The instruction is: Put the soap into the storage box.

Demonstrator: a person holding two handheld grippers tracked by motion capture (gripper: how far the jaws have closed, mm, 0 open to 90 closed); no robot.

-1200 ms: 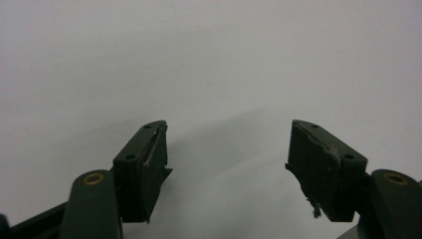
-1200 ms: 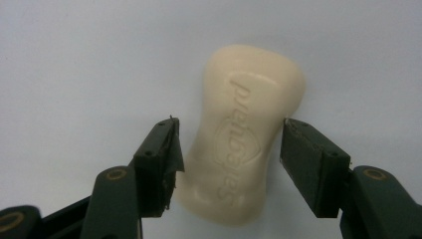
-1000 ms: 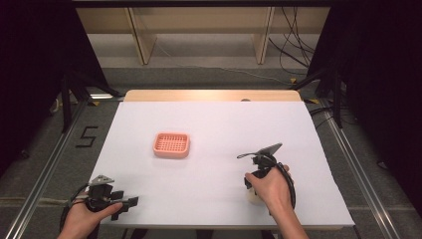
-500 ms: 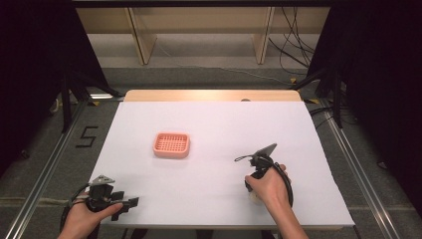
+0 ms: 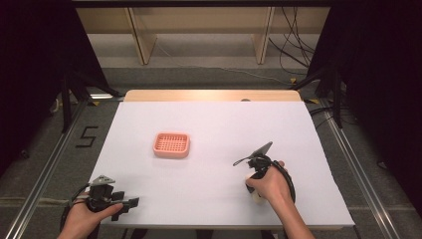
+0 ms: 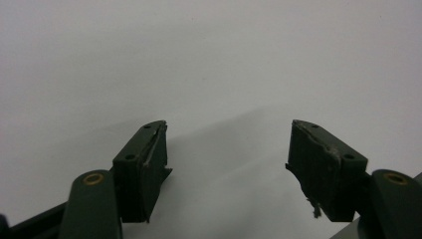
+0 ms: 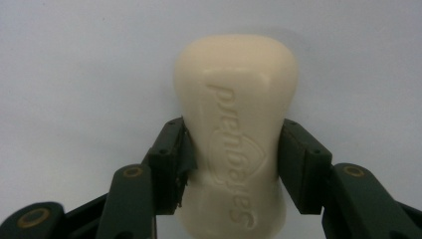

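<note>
We have the cream soap bar (image 7: 236, 129) pinched at its waist between the jaws of our right gripper (image 7: 234, 159), which press on both its sides, embossed lettering facing up. It sits at about five o'clock on the white table (image 5: 219, 124). Our left gripper (image 6: 226, 154), at seven o'clock, has its jaws spread wide over bare surface. The pink soap dish (image 5: 171, 144) sits well apart, toward ten o'clock.

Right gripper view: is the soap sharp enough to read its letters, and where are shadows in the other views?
Right gripper view: the soap is sharp, its raised letters readable. Left gripper view: soft shadows lie behind the open jaws. High view: even light on the table, dark surroundings.
</note>
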